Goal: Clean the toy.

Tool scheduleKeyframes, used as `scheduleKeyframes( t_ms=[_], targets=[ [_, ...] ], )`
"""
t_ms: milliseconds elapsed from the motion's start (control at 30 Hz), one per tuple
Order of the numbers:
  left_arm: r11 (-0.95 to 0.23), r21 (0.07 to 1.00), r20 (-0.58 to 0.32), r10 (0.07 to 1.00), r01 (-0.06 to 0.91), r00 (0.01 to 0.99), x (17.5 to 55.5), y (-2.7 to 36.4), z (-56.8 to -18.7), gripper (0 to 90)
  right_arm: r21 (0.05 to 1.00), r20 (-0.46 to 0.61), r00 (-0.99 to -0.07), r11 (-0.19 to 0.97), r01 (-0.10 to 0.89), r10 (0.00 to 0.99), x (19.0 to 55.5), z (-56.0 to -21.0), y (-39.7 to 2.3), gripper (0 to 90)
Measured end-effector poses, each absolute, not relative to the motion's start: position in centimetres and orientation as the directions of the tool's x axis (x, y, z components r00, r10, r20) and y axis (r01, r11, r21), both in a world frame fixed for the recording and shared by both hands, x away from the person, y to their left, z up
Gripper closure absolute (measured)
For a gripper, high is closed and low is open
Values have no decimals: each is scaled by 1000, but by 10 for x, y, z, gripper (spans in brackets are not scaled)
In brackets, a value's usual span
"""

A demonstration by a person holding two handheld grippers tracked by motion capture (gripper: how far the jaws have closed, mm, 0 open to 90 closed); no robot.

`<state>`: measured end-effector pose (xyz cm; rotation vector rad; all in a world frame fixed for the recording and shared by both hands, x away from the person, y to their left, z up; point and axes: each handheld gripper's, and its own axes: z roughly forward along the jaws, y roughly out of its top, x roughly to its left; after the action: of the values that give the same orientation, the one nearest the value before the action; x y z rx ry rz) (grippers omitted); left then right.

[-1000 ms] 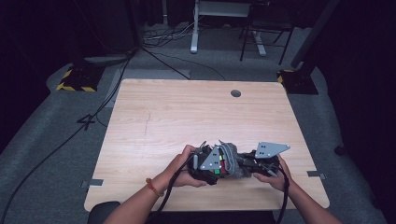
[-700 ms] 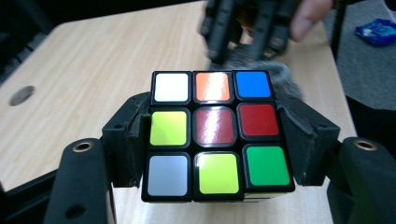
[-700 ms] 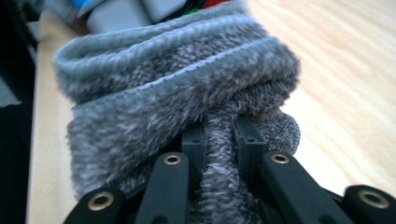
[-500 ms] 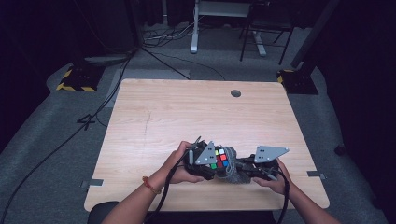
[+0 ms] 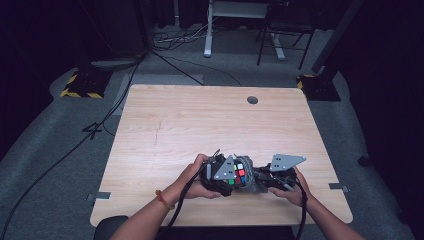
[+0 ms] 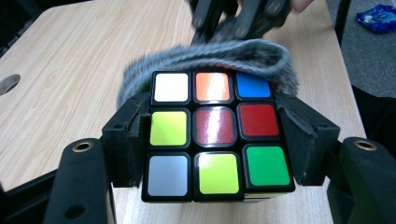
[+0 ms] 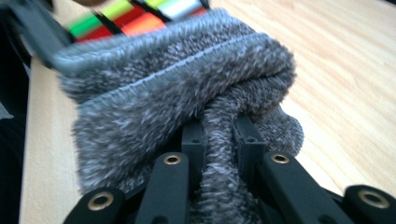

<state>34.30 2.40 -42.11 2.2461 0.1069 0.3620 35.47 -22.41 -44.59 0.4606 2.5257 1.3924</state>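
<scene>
Here, near the table's front edge, the left gripper clamps a scrambled puzzle cube by two opposite sides, its coloured face up, while the right gripper pinches a fold of fuzzy grey cloth, seemingly draped against the cube's far side.

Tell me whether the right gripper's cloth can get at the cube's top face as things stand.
Probably yes. The left gripper clamps the cube only by its two sides, leaving the top face bare, and the grey cloth pinched in the right gripper already lies against the cube's far edge.
</scene>
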Motion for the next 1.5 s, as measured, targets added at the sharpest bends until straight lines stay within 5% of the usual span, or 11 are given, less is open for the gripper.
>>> scheduleKeyframes(
  t_ms=[367, 767, 1133, 1500],
  targets=[
    [-667, 745, 228, 224, -22, 948, 346, 21, -424, 329, 879, -142, -913, 473, 62, 384, 336, -426, -216, 788],
    [-669, 743, 236, 230, -23, 944, 346, 23, -425, 335, 887, -122, -909, 456, 81, 399, 341, -426, -218, 785],
    [-602, 797, 237, 237, -49, 942, 343, 32, -412, 335, 832, 5, -910, 503, 234, 414, 364, -459, -227, 783],
    [-553, 832, 202, 233, -41, 951, 344, 37, -409, 322, 884, 165, -929, 369, 288, 331, 363, -457, -230, 788]
  ],
)
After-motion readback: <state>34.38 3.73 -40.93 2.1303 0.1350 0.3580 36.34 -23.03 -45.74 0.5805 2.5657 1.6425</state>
